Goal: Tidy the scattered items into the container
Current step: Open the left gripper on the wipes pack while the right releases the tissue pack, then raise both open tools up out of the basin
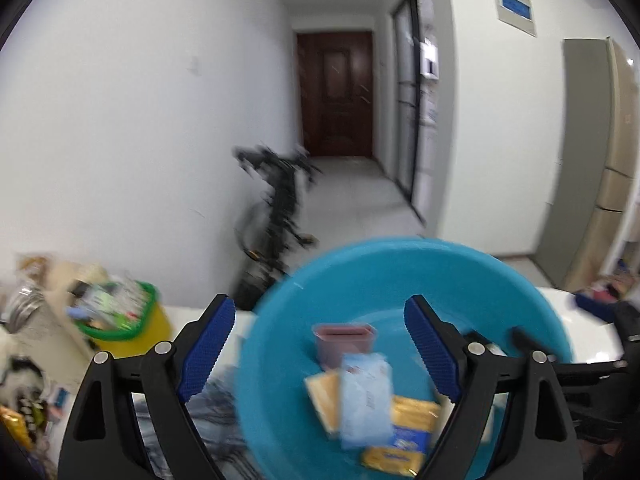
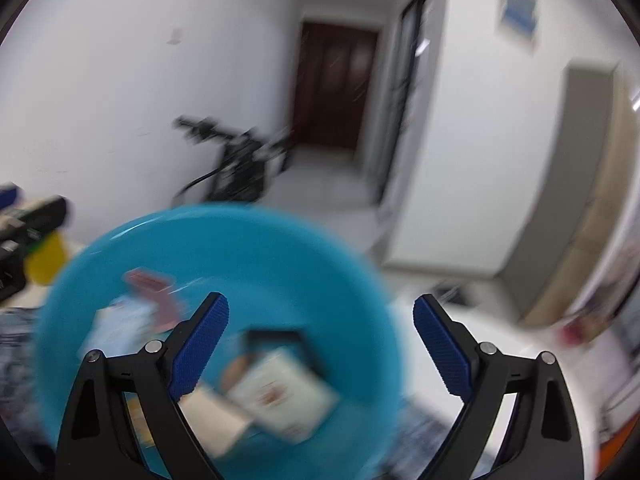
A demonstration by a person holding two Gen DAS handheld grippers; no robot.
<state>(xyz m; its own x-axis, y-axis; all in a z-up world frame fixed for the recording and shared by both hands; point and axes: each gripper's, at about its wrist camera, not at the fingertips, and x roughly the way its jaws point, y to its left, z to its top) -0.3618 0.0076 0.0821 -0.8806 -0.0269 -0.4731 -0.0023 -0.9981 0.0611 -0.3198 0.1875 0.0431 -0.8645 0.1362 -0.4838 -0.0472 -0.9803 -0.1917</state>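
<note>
A round blue basin [image 1: 360,264] sits in front of both grippers and holds several items: a pinkish-brown box [image 1: 346,342], a pale blue tissue pack [image 1: 366,398] and yellow packets [image 1: 412,414]. My left gripper [image 1: 320,346] is open and empty above the basin. In the right wrist view the basin [image 2: 240,232] holds a white packet [image 2: 282,394], a black item [image 2: 276,340] and the pinkish box [image 2: 154,292]. My right gripper [image 2: 320,346] is open and empty over the basin's right rim. Both views are motion-blurred.
A yellow bin with a green rim [image 1: 124,320], full of clutter, stands at the left on the white table [image 1: 592,336]. A patterned cloth [image 1: 208,404] lies under the basin. A bicycle [image 1: 276,216] leans on the wall behind. A hallway leads to a dark door [image 1: 336,92].
</note>
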